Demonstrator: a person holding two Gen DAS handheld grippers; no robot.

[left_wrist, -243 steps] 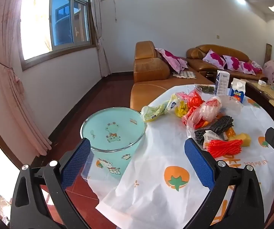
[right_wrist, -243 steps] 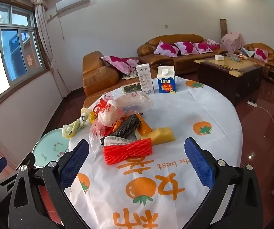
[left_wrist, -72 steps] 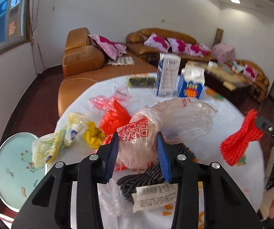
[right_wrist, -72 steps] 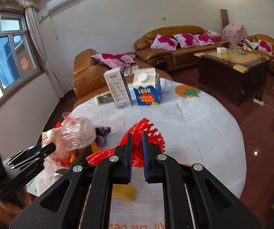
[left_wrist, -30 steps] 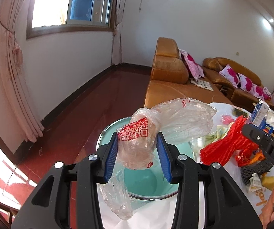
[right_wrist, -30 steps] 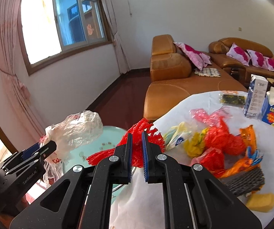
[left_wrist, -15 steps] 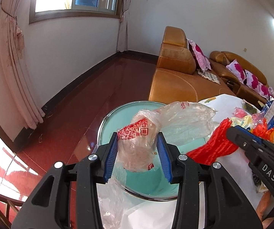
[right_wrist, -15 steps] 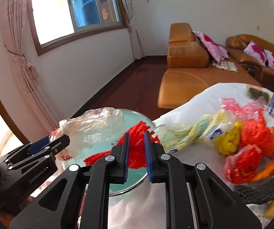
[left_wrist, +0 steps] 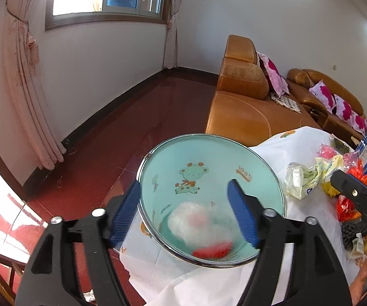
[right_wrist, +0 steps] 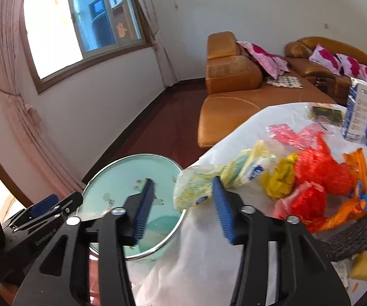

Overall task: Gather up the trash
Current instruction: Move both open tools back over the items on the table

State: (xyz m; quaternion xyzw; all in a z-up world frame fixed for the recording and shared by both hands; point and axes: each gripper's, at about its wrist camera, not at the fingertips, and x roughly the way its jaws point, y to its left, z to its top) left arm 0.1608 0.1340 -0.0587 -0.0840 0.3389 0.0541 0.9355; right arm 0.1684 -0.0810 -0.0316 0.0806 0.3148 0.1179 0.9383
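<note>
Both the left gripper (left_wrist: pixel 184 210) and right gripper (right_wrist: pixel 182 206) gape wide and empty over the bin (left_wrist: pixel 158 150); the overhanging tablecloth (left_wrist: pixel 280 148) could snag and drag the trash pile (right_wrist: pixel 311 178) off the edge

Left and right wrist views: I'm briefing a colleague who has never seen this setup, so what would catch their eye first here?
The mint-green cartoon bin beside the table, with a clear plastic bag and red netting lying blurred at its bottom. Above it the left gripper and the right gripper both stand open and empty. Then the bright heap of wrappers on the white tablecloth, to the right of the bin.
</note>
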